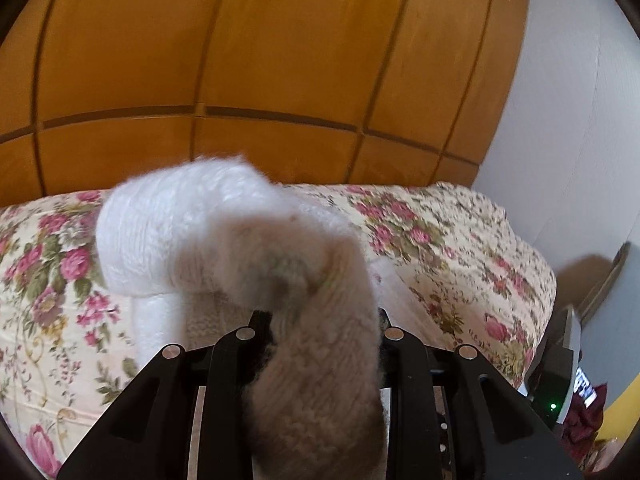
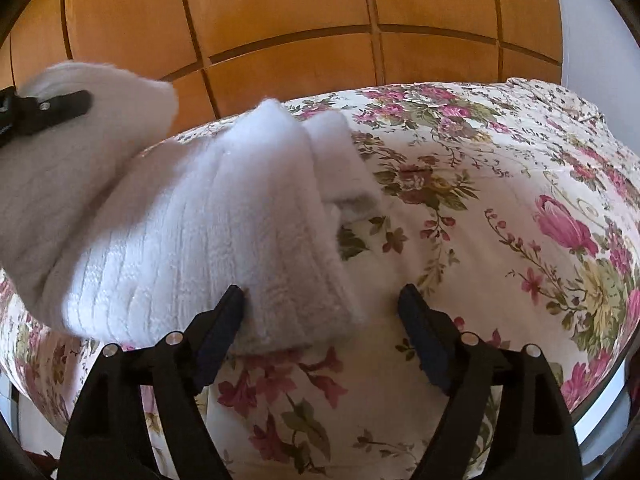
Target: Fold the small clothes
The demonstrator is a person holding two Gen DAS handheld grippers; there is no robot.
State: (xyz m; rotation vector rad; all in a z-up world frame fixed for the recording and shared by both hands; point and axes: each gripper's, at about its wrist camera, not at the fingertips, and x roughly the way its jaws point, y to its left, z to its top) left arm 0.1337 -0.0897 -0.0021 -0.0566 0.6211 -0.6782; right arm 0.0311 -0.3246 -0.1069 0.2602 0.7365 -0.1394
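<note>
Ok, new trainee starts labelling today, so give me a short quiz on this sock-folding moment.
1. True or false: the right gripper is clamped on the white sock.
2. Which gripper holds the sock: A left, B right, C neither?
3. Fill in: the sock's lower part rests on the floral ____.

Key: 1 false, its jaws stand apart. 2 A, the left gripper pinches the fabric. 3 bedspread.

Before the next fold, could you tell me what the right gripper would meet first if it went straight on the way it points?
Probably the white knit garment: its near edge already lies between the open jaws of the right gripper, toward the left one. Right of that edge, only the floral bedspread lies ahead.
</note>
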